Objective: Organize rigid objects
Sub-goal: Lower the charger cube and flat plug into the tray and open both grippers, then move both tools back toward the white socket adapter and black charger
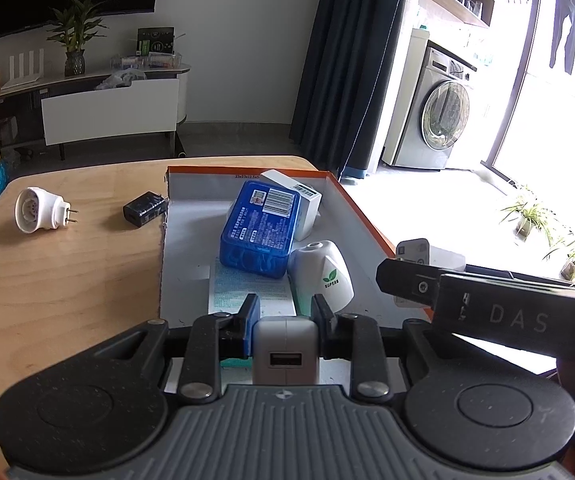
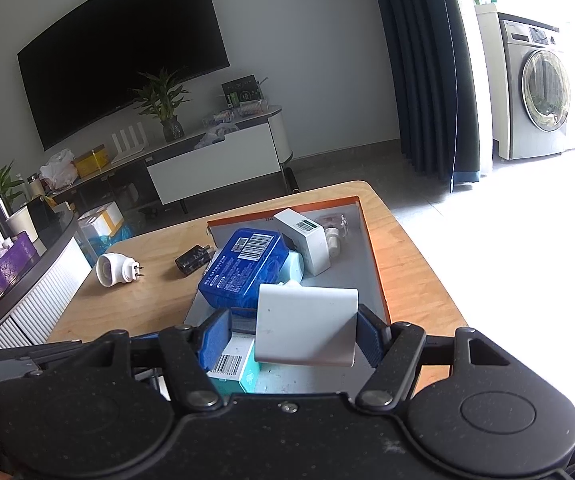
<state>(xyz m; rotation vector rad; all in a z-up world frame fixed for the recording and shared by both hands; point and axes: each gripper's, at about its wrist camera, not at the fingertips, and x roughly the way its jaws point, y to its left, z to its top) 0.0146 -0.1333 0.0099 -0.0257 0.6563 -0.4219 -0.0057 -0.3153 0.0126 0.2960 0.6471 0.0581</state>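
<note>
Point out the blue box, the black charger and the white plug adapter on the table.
blue box [image 1: 261, 227]: left wrist view, top label face.
black charger [image 1: 143, 209]: left wrist view, body centre.
white plug adapter [image 1: 39, 210]: left wrist view, round body.

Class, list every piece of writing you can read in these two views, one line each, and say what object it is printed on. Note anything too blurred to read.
"SUPERB", with a green leaf logo: white dome-shaped device in the box.
"DAS": side of the right gripper, left wrist view.
Blue case: barcode and small print, too blurred to read.
White carton: barcode label, unreadable.
Box wall: tiny printed numbers, not legible.
</note>
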